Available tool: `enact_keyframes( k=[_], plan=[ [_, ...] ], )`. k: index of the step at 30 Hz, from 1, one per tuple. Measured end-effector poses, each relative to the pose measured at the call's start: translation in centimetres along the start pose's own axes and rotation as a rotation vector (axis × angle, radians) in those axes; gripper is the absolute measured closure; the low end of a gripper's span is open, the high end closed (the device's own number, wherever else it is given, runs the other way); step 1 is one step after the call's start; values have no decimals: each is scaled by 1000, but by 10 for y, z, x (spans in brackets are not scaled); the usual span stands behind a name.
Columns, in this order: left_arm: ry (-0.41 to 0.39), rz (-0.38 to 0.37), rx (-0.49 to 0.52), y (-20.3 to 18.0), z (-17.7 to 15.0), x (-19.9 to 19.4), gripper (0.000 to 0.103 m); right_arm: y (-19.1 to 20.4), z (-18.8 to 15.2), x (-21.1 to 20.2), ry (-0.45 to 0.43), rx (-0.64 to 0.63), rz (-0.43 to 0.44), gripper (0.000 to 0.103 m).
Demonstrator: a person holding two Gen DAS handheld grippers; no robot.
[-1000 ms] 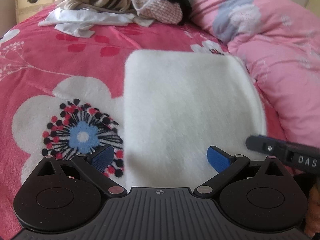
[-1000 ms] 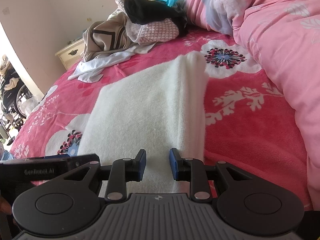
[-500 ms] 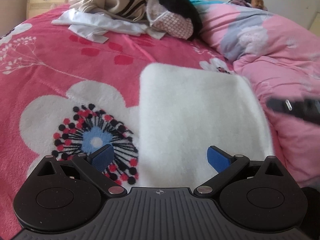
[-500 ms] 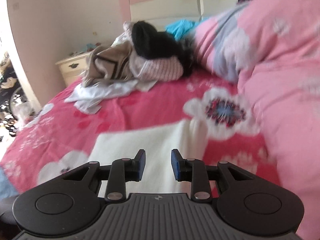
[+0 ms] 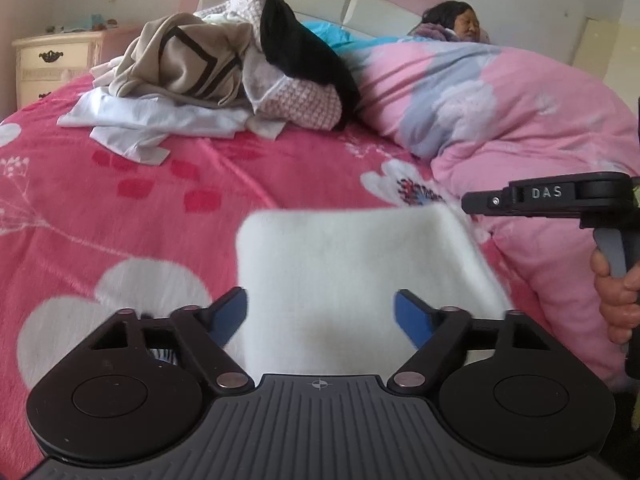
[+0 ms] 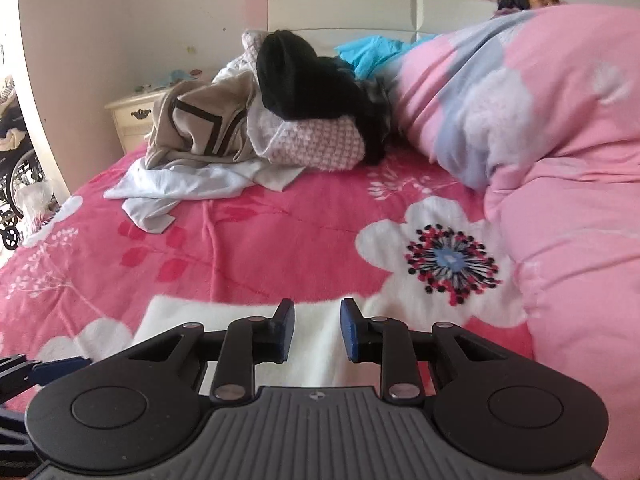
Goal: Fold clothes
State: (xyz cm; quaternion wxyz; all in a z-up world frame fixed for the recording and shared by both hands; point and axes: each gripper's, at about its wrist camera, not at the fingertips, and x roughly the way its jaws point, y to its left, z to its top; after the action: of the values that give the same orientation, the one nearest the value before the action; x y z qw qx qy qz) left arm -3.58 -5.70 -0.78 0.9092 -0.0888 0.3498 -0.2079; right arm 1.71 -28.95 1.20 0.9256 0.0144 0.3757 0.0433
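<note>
Both hand-held grippers empty above folded white garment (image 5: 352, 264); left's jaws just narrowed.

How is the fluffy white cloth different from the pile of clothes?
The fluffy white cloth lies flat and neatly folded; the pile of clothes is crumpled and heaped. The cloth is one plain white; the pile mixes beige, black, pink and white. Both lie on the pink flowered bedspread.

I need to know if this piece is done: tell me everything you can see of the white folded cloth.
The white cloth looks like soft, fluffy fleece, plain and unmarked. It lies flat as a neat folded rectangle with rounded corners on the pink flowered bedspread, apart from the clothes pile. Nothing grips it.
</note>
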Motion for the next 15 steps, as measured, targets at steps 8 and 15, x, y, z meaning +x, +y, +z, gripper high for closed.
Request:
enact_keyframes(
  k=[8,15],
  plan=[
    [66,-14,-10,1,-15,19,44,-8,7,-1,-12,66,25,84],
    [66,-32,-43,4,-16,20,44,-21,0,23,64,104,6,90]
  ],
)
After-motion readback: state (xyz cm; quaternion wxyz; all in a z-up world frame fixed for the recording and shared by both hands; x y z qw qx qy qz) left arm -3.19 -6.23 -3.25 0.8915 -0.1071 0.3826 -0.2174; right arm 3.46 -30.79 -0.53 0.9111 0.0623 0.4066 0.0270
